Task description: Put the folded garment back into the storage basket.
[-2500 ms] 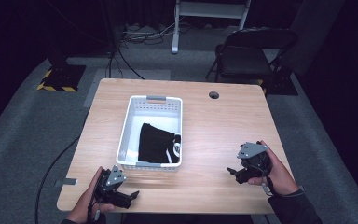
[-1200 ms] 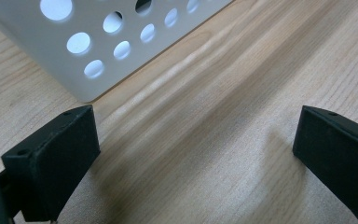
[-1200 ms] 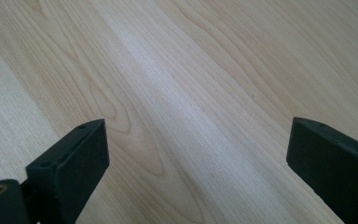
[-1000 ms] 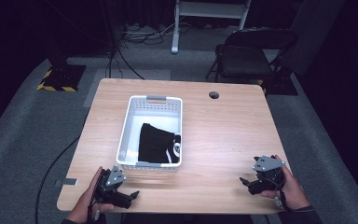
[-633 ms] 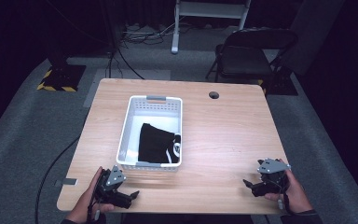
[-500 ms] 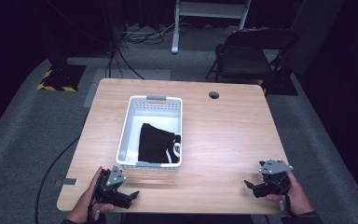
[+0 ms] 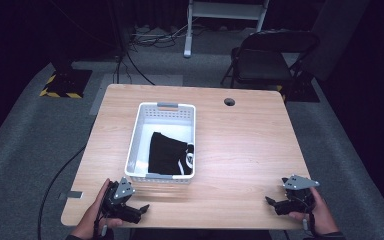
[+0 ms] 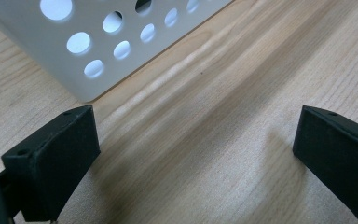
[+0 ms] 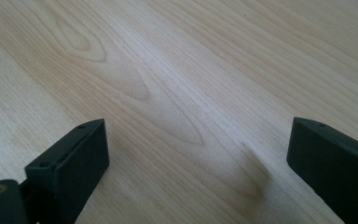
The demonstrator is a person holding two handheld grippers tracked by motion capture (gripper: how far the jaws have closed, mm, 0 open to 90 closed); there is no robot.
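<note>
Pale wood-grain surface (image 7: pixel 240 145) is carrying a white perforated plastic basket (image 7: pixel 135 150) with a black cloth (image 7: pixel 166 152) lying folded inside, soft and matte against the rigid walls. Since a couple of seconds ago the right hand-held gripper (image 7: pixel 276 204) has been pulling back from mid-surface to the near edge, well apart from the basket, jaws spread and empty; the left hand-held gripper (image 7: pixel 139 210) is resting just beside the basket's near wall, also spread. The work is looking finished.
</note>
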